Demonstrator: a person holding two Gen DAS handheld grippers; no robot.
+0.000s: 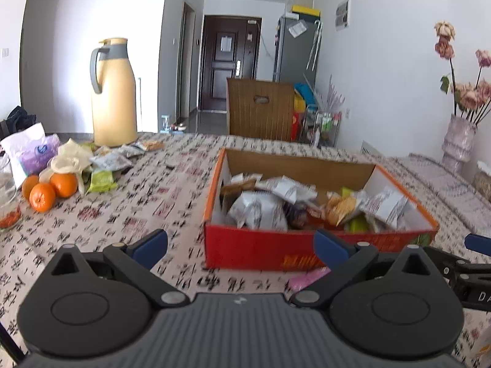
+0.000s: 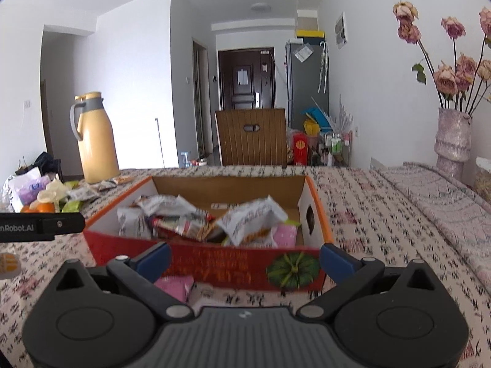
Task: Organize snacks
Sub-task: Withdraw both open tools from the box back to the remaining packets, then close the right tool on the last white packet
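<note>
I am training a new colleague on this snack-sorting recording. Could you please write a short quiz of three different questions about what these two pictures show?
1. True or false: both grippers, left and right, have their jaws open and hold nothing.
2. Where does the pink packet lie?
A. inside the red box
B. on the tablecloth in front of the red box
C. beside the oranges
3. Fill in: the oranges lie on the ____ side of the red box, in the left wrist view.

Key: 1 true; 2 B; 3 left. Some snack packets are not yet in the box; they lie near the yellow thermos jug.
</note>
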